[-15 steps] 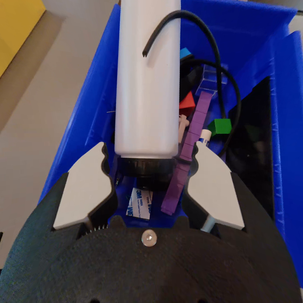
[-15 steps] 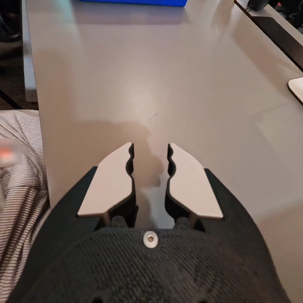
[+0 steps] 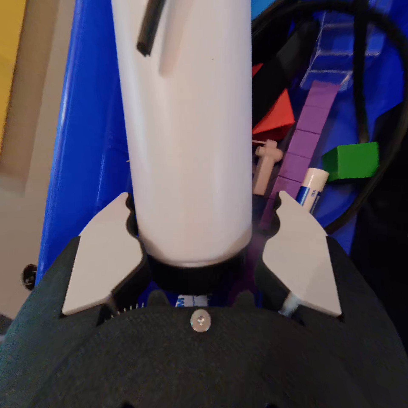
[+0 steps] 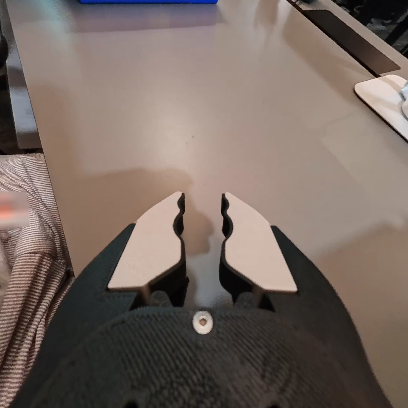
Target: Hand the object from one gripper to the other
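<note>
Left wrist view, contents by size. Blue bin: fills the field ahead of the left claw, its wall rising on the near left. White bottle: lies lengthwise in the bin, running straight ahead from the claw; its black cap sits deep between the fingers, toward the claw's base. Claw fingers stand apart on either side of the bottle's lower body; the left one looks close against it, the right one shows a narrow gap, and no firm clamping is visible. Black cable: loops ahead and to the right, with one cut end resting over the bottle. Purple segmented strip: just right of the bottle, slanting under the right finger. Red wedge: between bottle and strip. Green block: farther right. White-and-blue marker: beside the right fingertip. Small pale plastic peg: against the bottle's right side.

Right wrist view, contents by size. Table: beige, bare ahead of the right claw. Claw fingers stand parted with nothing between them. Striped fabric: to the left. Flat white pad: far right.
</note>
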